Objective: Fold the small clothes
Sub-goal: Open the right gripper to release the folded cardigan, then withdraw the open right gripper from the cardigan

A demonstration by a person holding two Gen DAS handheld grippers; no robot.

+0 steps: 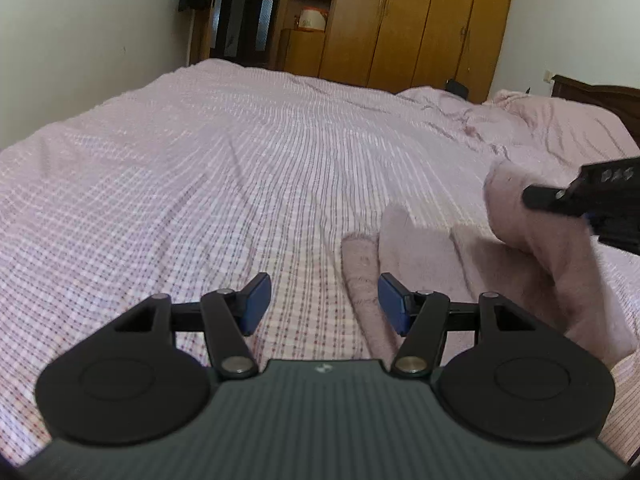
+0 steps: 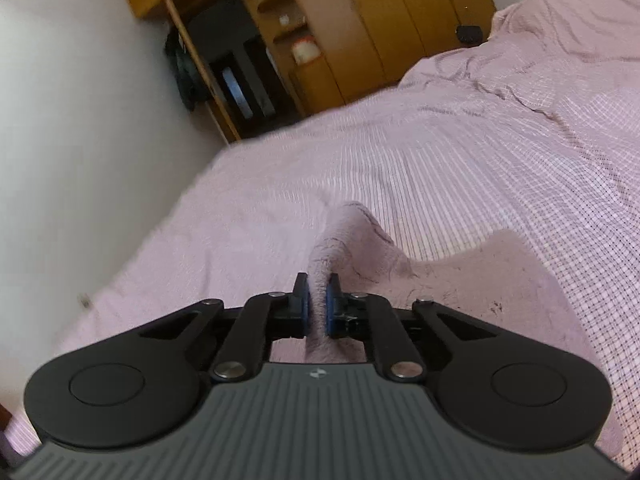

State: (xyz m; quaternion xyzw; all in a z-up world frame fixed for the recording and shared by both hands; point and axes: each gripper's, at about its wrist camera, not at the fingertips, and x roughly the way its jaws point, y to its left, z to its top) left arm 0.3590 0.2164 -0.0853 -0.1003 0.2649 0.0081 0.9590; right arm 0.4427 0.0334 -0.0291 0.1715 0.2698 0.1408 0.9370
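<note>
A small fuzzy pink garment lies on the checked pink bedspread, low and to the right in the left wrist view. My left gripper hovers open just over its left edge, nothing between the blue pads. My right gripper comes in from the right edge there, lifting a fold of the garment off the bed. In the right wrist view my right gripper is shut on a raised ridge of the pink garment, which drapes down to the bedspread on the right.
A rumpled pink quilt and pillow are heaped at the bed's far right. Wooden wardrobes and an open shelf unit stand beyond the bed's far edge. A white wall runs along the left side of the bed.
</note>
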